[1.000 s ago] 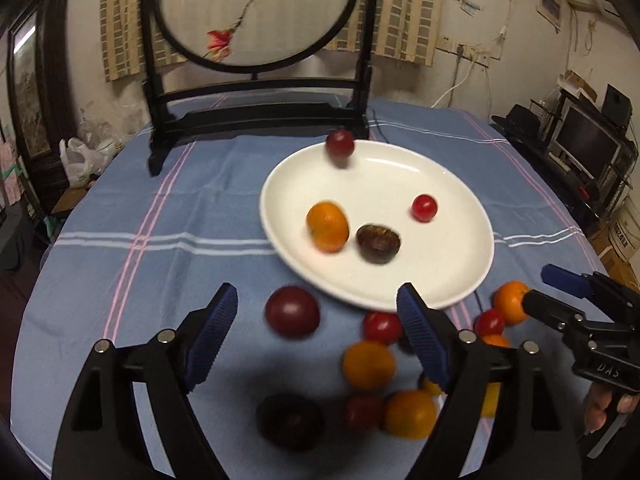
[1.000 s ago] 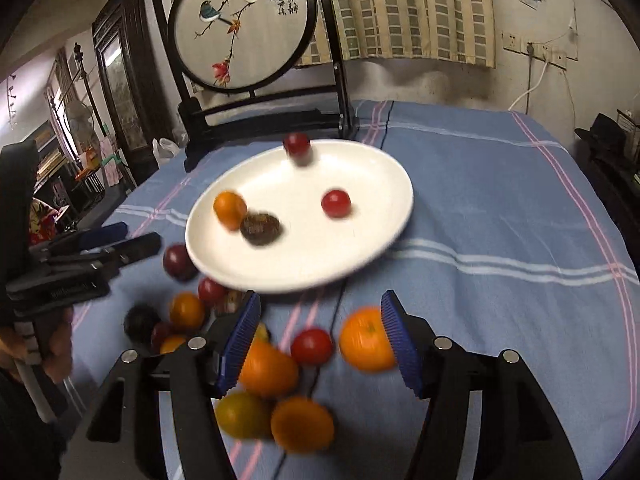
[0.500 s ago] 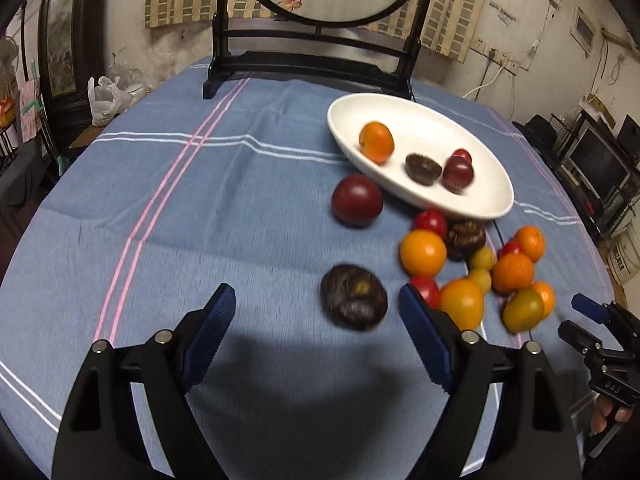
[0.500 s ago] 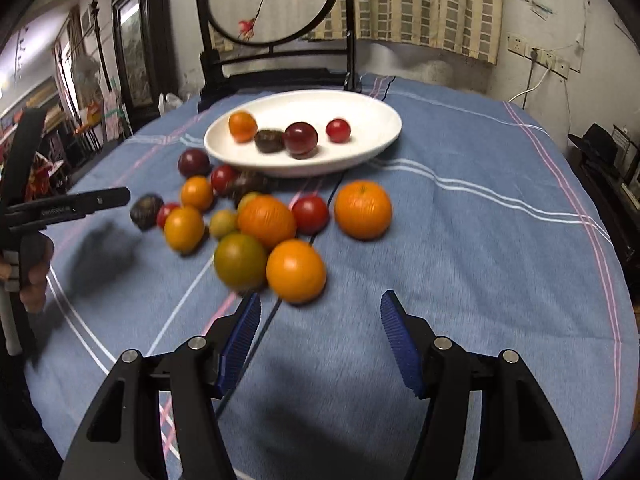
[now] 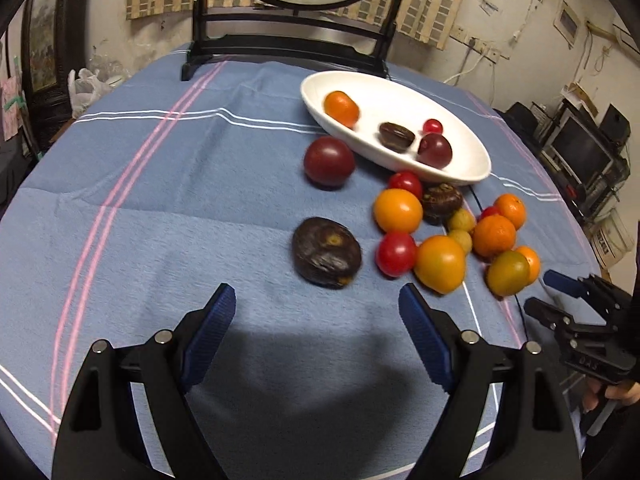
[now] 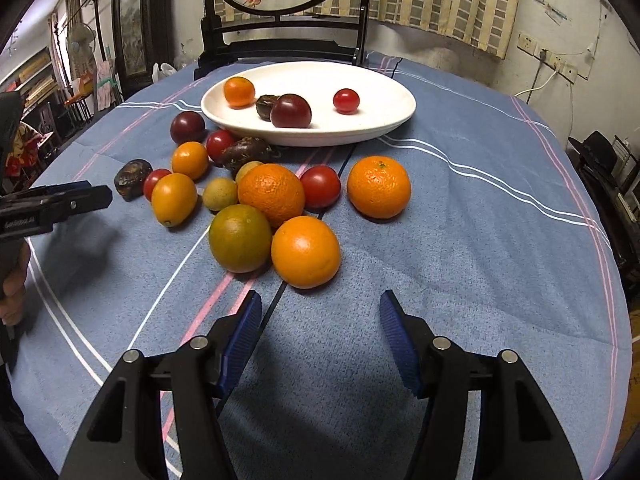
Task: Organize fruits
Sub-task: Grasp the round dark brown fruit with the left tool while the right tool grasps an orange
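Observation:
A white plate point(image 6: 320, 138) holds an orange, a dark passion fruit, a dark red plum point(image 6: 291, 111) and a small red tomato. Several loose oranges, tomatoes and small yellow fruits lie on the blue cloth in front of it. My left gripper point(image 5: 316, 300) is open, just short of a dark passion fruit point(image 5: 326, 252), with nothing between its pads. My right gripper point(image 6: 320, 304) hangs just short of an orange point(image 6: 306, 252); its jaws are closing and nothing is between them. Each gripper shows in the other's view: the right gripper point(image 5: 540, 292), the left gripper point(image 6: 96, 196).
A dark wooden stand point(image 6: 280, 46) with a round embroidered panel stands behind the plate. A lone dark red plum point(image 5: 329, 161) lies left of the plate. Bare blue striped cloth point(image 5: 140, 200) stretches to the left. Shelves with a monitor point(image 5: 580, 148) stand beyond the table's right edge.
Both grippers pulled back from over the plate and sank toward the loose fruit. The dark red plum rolled from the plate's far rim to its middle. The right jaws narrowed a little.

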Available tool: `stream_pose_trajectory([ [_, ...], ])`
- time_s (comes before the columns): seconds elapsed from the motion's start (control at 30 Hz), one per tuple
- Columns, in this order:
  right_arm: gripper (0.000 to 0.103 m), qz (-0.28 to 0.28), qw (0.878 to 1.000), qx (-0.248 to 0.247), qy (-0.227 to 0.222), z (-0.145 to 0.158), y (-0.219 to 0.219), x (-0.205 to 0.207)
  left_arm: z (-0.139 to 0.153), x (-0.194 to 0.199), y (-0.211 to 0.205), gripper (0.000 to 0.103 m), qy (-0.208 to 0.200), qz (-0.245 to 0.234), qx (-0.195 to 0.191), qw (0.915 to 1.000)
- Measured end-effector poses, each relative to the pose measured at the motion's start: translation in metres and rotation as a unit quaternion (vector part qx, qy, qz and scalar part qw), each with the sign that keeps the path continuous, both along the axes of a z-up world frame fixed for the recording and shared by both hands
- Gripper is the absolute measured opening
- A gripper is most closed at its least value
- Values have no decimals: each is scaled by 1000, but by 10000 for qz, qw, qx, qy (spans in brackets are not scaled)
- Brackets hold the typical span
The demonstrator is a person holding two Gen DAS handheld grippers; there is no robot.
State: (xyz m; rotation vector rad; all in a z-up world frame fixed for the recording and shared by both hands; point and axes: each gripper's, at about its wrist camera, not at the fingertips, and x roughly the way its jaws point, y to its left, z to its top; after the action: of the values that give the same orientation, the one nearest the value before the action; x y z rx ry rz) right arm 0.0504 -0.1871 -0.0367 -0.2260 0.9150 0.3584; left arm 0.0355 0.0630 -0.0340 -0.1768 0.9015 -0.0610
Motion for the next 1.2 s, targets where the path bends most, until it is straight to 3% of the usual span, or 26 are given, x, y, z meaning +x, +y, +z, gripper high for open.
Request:
stream_pose_trajectory([
  [0.07,51,8,10000,-71,33,-2,3,3,-4,1,-3,82,39,-66,24,10000],
  [0.33,50,124,9987,-468,-127,-5,24,18,-10,5,2,82,150,-124,-341,9992],
  [0.43,38,228,9988,-424,-99,-5,29,24,-11,6,2,82,183,-114,-380,9990],
  [0.5,38,210,9986,-474,-143,-5,31,24,-11,6,2,82,182,-106,-364,9991],
  [0.7,38,98,9998,-98,-145,-1,19,23,-12,12,0,79,262,-47,-132,9996],
  [0.93,38,72,9991,386,-133,6,5,22,-13,30,-9,75,394,-108,513,9978],
  [1.07,38,89,9980,593,-185,12,-1,20,-15,42,-18,69,471,-181,918,9945],
  [1.2,38,91,9975,683,-181,14,-4,20,-16,52,-25,62,475,-255,988,9936],
])
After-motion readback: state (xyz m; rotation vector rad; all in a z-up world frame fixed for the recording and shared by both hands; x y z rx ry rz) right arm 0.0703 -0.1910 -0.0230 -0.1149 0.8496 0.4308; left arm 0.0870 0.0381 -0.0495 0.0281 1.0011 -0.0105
